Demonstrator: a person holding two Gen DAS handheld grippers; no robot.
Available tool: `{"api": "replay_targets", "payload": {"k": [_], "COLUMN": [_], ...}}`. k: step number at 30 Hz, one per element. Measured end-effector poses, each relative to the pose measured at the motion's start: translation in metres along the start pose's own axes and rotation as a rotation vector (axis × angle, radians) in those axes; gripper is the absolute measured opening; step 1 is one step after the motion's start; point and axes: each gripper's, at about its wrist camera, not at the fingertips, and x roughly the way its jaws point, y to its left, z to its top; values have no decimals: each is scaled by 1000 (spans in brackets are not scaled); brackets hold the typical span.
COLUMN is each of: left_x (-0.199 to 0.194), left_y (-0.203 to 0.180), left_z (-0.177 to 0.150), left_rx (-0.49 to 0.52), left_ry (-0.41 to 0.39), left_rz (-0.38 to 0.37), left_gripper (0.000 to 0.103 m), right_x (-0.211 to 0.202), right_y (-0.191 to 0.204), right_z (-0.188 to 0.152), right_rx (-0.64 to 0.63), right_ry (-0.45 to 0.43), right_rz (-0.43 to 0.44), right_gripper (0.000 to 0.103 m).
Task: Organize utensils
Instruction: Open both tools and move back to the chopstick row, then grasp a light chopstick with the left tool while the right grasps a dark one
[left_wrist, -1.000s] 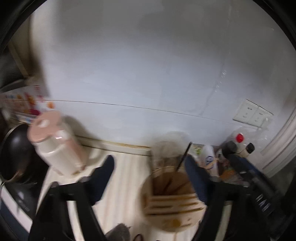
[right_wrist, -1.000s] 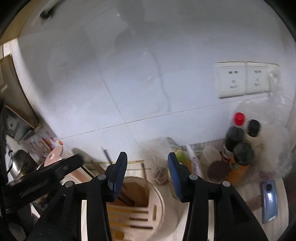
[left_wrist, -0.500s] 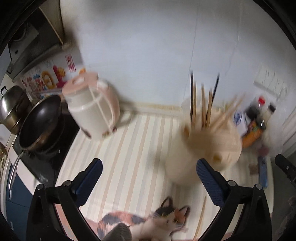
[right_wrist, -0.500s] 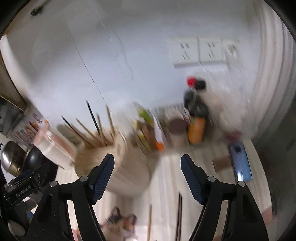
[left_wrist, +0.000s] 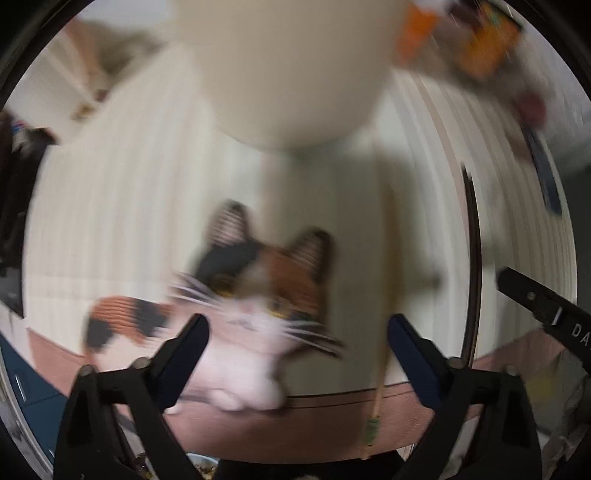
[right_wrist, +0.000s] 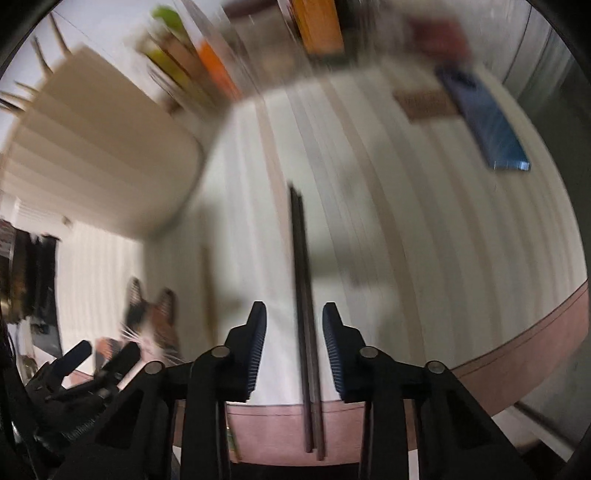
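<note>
A pair of dark chopsticks (right_wrist: 304, 314) lies on the striped counter mat, running toward the front edge; it passes between the fingers of my right gripper (right_wrist: 294, 325), which is open around it without touching. A light wooden chopstick (left_wrist: 384, 295) lies left of them, also in the right wrist view (right_wrist: 208, 288). The beige utensil holder (right_wrist: 99, 158) stands at the back left, with chopstick tips poking out; it fills the top of the left wrist view (left_wrist: 291, 62). My left gripper (left_wrist: 297, 336) is open and empty above the cat picture (left_wrist: 258, 295). Both views are motion-blurred.
A blue phone (right_wrist: 484, 122) and a small brown pad (right_wrist: 424, 103) lie at the back right. Orange bottles and packets (right_wrist: 317, 22) stand along the back. The mat's pink front edge (right_wrist: 517, 350) is close below. The dark chopsticks show in the left view (left_wrist: 474, 258).
Both grippers have swung down from facing the wall and holder to facing the mat. The right gripper has narrowed and now straddles the dark chopsticks.
</note>
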Motion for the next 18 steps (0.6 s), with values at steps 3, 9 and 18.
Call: {"api": "replay_targets", "payload": {"k": [3, 9, 18], "left_x": [20, 24, 21], "left_y": [-19, -36, -24], "left_z": [0, 6, 14], "left_rx": [57, 107, 71], "left_ry": [37, 1, -10], "left_rz": [10, 0, 6], "left_gripper": [74, 54, 5], "right_x": [17, 33, 37], "right_y": [-5, -11, -2], "right_z": [-7, -12, -4], "right_rx": [-10, -9, -14], "right_ry": [46, 85, 113], "right_rz": [-16, -13, 12], "right_gripper": [29, 26, 18]}}
